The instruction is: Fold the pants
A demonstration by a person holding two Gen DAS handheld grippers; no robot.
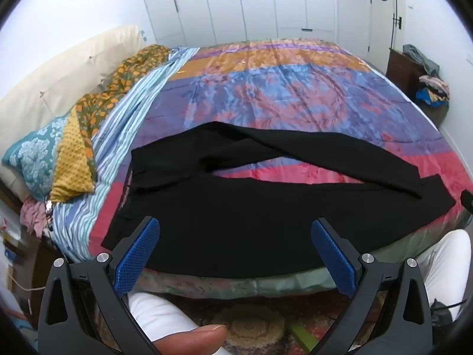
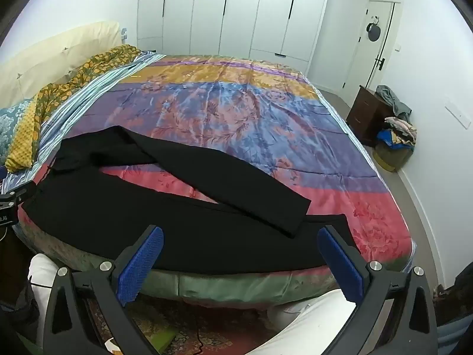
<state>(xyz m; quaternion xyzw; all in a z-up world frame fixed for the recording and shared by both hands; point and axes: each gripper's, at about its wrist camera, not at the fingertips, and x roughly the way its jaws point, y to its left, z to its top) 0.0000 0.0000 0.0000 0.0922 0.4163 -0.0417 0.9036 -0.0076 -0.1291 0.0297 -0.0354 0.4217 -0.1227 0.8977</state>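
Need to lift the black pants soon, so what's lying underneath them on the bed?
The black pants lie on the multicoloured bedspread; pink cloth shows through the gap between the legs. The far leg's end crosses on top of the near leg. Anything under the fabric itself is covered.

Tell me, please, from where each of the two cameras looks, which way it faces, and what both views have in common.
Left wrist: on the left gripper, open, angled down over the waist end of the black pants; a thumb and white-clad legs show.
Right wrist: on the right gripper, open, angled down over the leg ends; white-clad legs show.
Shared: the pants, the colourful bedspread, the white wardrobe.
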